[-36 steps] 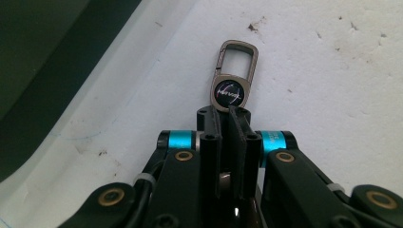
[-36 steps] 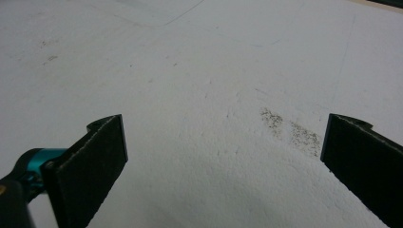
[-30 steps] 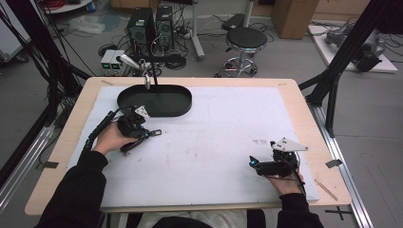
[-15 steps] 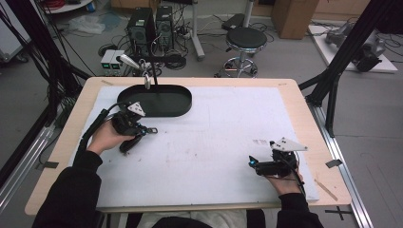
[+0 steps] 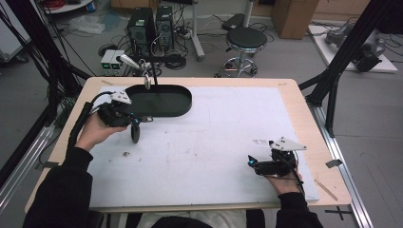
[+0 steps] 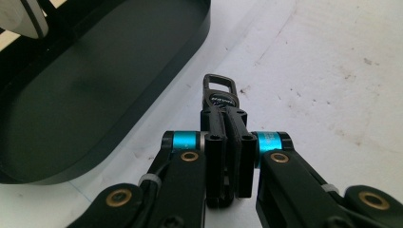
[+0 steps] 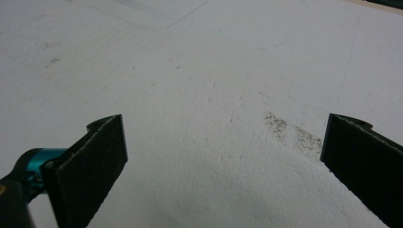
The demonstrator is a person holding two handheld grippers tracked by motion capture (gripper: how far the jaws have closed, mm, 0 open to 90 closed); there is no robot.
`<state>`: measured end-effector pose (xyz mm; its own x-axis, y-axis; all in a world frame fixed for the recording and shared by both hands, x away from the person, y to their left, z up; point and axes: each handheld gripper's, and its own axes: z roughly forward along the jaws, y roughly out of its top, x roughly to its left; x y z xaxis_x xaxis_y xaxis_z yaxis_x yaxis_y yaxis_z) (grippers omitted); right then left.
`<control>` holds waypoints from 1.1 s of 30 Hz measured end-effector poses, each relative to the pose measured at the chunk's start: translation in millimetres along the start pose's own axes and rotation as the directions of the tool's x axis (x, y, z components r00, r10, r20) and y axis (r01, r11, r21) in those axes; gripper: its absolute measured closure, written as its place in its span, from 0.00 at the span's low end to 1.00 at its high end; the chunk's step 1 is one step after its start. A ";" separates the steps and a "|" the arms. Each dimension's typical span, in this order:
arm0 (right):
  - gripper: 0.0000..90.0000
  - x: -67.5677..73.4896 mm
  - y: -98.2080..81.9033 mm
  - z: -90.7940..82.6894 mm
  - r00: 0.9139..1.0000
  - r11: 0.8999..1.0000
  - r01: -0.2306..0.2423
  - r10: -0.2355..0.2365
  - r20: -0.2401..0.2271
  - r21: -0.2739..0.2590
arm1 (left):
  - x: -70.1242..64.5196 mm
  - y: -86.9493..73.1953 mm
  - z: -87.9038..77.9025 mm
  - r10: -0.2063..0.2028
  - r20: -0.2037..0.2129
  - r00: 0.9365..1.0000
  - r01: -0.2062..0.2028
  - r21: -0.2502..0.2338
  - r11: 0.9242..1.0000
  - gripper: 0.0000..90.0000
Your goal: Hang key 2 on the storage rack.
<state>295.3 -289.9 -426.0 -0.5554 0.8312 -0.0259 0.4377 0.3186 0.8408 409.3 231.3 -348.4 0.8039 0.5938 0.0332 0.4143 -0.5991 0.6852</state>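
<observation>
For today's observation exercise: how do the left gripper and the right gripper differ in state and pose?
The left gripper is shut on a dark clip; the right gripper is open with nothing between its jaws. The left is raised beside the black tray; the right is low over the table. Both are hand-held.

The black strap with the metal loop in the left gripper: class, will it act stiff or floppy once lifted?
Likely floppy: the strap hangs straight down from the left gripper. Its metal loop probably weights the free end, so it may swing.
</observation>
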 end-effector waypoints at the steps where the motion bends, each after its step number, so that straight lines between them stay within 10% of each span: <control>1: 0.01 0.2 0.1 0.2 1.000 1.000 0.002 -0.002 0.000 -0.001 | 0.4 1.4 -1.0 0.004 0.000 1.000 -0.004 0.001 1.000 0.96; 33: 0.01 0.1 -0.1 -0.4 1.000 1.000 0.003 -0.003 -0.001 -0.001 | 13.5 62.1 -41.0 0.022 -0.077 0.997 -0.031 -0.114 0.993 0.96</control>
<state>295.0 -290.0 -425.8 -0.5576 0.8297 -0.0275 0.4356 0.3207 0.8411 428.4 224.1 -275.6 0.7775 0.6202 0.1042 0.3382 -0.5520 0.7622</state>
